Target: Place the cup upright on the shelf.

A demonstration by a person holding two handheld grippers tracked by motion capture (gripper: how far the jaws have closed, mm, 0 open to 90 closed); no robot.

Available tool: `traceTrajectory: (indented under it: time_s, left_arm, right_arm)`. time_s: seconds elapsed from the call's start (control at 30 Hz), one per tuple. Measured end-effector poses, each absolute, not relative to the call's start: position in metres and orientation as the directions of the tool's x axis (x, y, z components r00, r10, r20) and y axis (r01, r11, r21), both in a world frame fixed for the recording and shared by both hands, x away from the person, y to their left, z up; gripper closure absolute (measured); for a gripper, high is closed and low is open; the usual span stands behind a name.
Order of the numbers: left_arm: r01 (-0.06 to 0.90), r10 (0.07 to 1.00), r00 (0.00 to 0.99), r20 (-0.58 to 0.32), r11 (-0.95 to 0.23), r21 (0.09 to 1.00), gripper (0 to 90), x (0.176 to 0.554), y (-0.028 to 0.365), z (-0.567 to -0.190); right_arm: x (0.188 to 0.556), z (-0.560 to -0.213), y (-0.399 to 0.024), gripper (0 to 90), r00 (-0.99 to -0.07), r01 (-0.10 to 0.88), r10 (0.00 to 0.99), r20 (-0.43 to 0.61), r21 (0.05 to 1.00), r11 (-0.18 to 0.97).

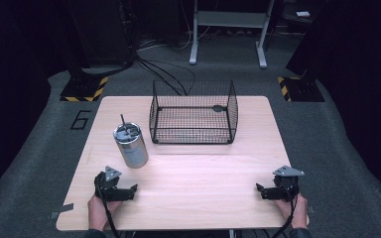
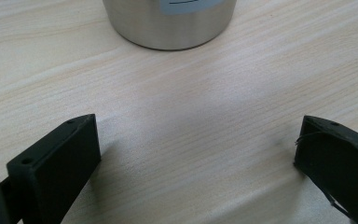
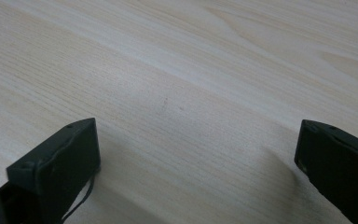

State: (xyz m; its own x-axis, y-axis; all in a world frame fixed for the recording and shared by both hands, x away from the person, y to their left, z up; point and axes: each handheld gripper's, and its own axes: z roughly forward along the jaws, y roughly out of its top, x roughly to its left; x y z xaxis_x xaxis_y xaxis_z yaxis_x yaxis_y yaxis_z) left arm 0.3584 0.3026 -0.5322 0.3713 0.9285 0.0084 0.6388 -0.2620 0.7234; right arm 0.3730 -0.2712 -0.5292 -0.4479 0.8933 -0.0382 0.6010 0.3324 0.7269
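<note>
While both tools [image 1: 135, 188] [image 1: 259, 188] gape empty, steel cup [image 1: 130, 145], pale label [image 2: 191, 4] unreadable, floor marked "6" [image 1: 81, 119].

A recording lab or test studio, not a home or shop.

A pale wooden worktop [image 1: 188, 193] is standing alone at the centre of the frame on grey carpet [image 1: 327, 148], with darkness closing in at both sides. At the upper left and upper right, black stands are resting on bases edged with yellow-and-black hazard tape [image 1: 84, 89]. Black cables [image 1: 163, 69] are trailing across the floor at the upper middle, beside the grey metal legs of a frame [image 1: 228, 29]. A figure 6 [image 1: 81, 119] is showing on the carpet at the left of the worktop, marking the station.
</note>
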Motion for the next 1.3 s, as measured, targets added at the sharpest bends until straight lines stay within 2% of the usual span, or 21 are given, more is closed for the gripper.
traceTrajectory:
  time_s: [0.4,0.57,0.77,1.0,1.03,1.3]
  left_arm:
    - [0.637,0.932,0.364,0.006,-0.253,0.728,0.0,0.359,0.302,-0.533]
    - [0.641,0.937,0.35,0.01,-0.248,0.726,0.0,0.359,0.302,-0.532]
    - [0.644,0.942,0.335,0.007,-0.234,0.729,0.0,0.358,0.303,-0.532]
    - [0.628,0.953,0.3,-0.034,-0.171,0.759,0.1,0.355,0.311,-0.524]
    - [0.626,0.951,0.302,-0.06,-0.151,0.765,0.0,0.355,0.315,-0.516]
    - [0.569,0.947,0.306,-0.102,-0.096,0.817,0.0,0.359,0.32,-0.491]
  right_arm:
    - [0.384,-0.53,-0.271,0.0,-0.46,0.618,0.888,-0.001,0.718,0.321]
    - [0.389,-0.53,-0.27,0.0,-0.475,0.59,0.879,-0.037,0.728,0.35]
    - [0.392,-0.529,-0.272,0.0,-0.476,0.617,0.879,-0.003,0.711,0.337]
    - [0.392,-0.529,-0.272,0.0,-0.47,0.626,0.883,0.006,0.707,0.328]
    - [0.392,-0.529,-0.272,0.0,-0.468,0.625,0.884,0.005,0.709,0.327]
    - [0.392,-0.529,-0.272,0.0,-0.468,0.624,0.884,0.004,0.709,0.328]
